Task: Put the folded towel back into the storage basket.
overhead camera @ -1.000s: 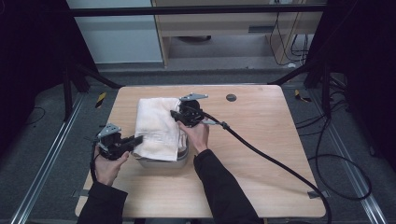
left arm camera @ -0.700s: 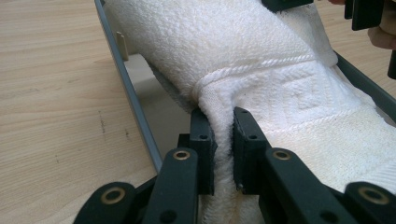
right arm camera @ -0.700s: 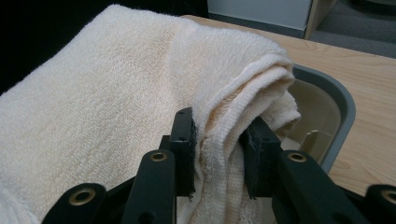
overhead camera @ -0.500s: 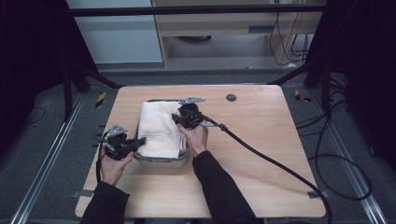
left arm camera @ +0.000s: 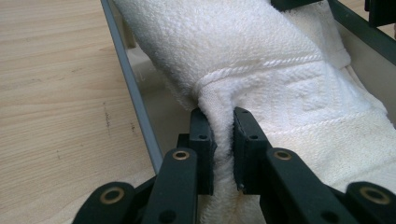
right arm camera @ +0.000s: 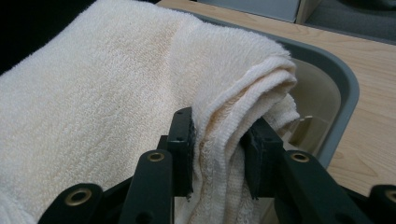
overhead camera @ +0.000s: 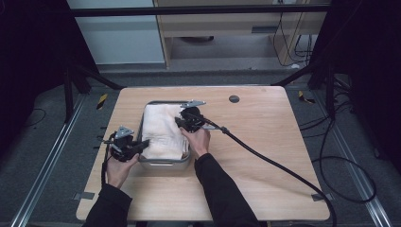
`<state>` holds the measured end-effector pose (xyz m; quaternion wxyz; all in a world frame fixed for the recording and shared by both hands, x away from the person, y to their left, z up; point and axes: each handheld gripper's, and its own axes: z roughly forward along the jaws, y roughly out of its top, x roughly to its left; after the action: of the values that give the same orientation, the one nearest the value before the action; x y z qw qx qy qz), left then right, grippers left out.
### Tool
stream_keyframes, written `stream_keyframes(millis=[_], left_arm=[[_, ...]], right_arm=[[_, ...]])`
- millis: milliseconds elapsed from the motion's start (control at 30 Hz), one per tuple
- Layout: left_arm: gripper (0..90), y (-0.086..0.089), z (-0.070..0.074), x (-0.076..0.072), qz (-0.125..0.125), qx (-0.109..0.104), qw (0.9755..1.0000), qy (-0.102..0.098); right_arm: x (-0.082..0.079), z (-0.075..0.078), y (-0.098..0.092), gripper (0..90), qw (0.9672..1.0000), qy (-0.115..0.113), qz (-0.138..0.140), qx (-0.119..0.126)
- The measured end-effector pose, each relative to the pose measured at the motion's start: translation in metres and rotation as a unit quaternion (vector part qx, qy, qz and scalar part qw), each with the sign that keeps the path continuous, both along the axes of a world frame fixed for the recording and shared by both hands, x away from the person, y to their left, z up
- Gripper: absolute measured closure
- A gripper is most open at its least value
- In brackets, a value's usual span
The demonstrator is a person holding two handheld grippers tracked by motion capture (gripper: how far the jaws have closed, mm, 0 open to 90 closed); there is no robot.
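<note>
My left claw [left arm camera: 223, 140] was pinched tight on a fold of the one white towel [overhead camera: 161, 130], at its near left corner. My right claw [right arm camera: 217, 140] had bitten a thick bunched fold on the towel's right edge, jaws a little wider apart. The towel lay in the single grey tray [overhead camera: 163, 163], long axis running away from me, spanning both claws. I judged a level lift would clear it.
</note>
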<state>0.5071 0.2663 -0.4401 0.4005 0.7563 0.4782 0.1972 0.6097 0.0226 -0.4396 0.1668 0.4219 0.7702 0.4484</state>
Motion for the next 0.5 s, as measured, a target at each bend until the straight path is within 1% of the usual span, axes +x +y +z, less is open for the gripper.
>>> stream_keyframes(millis=[33, 67, 133, 233, 267, 333, 367, 400, 433, 467, 500], left_arm=[[77.6, -0.0002, -0.0001, 0.0, 0.0, -0.001, 1.0, 0.001], [76.7, 0.0001, -0.0005, 0.0003, 0.001, 0.0, 1.0, 0.005], [75.6, 0.0002, -0.0006, 0.0004, 0.001, 0.001, 1.0, 0.005], [70.6, 0.0, -0.0007, 0.0001, 0.002, 0.001, 1.0, 0.004], [67.6, -0.0014, -0.0003, -0.0002, -0.001, 0.0, 1.0, -0.001], [62.2, -0.0034, 0.0001, -0.001, -0.003, 0.007, 0.9999, -0.008], [60.3, -0.0034, 0.0001, -0.001, -0.003, 0.007, 0.9999, -0.008], [58.2, -0.0035, 0.0015, -0.002, -0.005, 0.005, 0.9999, -0.013], [56.0, -0.0035, 0.0015, -0.002, -0.005, 0.005, 0.9999, -0.013], [53.0, -0.0021, 0.0055, -0.0036, -0.007, 0.001, 0.9997, -0.024], [50.7, -0.0021, 0.0055, -0.0036, -0.007, 0.001, 0.9997, -0.024]], right_arm=[[-0.0003, -0.001, 0.0005, 66.7, 1.0, -0.001, 0.0, -0.005], [-0.0005, -0.0013, 0.0006, 66.5, 1.0, -0.001, 0.0, -0.006], [-0.001, -0.0015, 0.0009, 66.3, 1.0, -0.002, 0.0, -0.007], [-0.0022, -0.0024, 0.0012, 64.2, 0.9998, -0.007, 0.004, -0.021], [-0.0025, -0.0027, 0.0014, 63.4, 0.9996, -0.009, 0.005, -0.025], [-0.0034, -0.0032, 0.0014, 61.5, 0.9992, -0.015, 0.007, -0.036], [-0.0034, -0.0032, 0.0014, 61.5, 0.9992, -0.015, 0.007, -0.036], [-0.0046, -0.0026, 0.0012, 59.0, 0.9988, -0.022, 0.009, -0.043], [-0.0046, -0.0026, 0.0012, 59.0, 0.9988, -0.022, 0.009, -0.043], [-0.0062, 0.0001, -0.0009, 56.6, 0.9986, -0.029, 0.012, -0.043], [-0.0062, 0.0001, -0.0009, 56.6, 0.9986, -0.029, 0.012, -0.043]])
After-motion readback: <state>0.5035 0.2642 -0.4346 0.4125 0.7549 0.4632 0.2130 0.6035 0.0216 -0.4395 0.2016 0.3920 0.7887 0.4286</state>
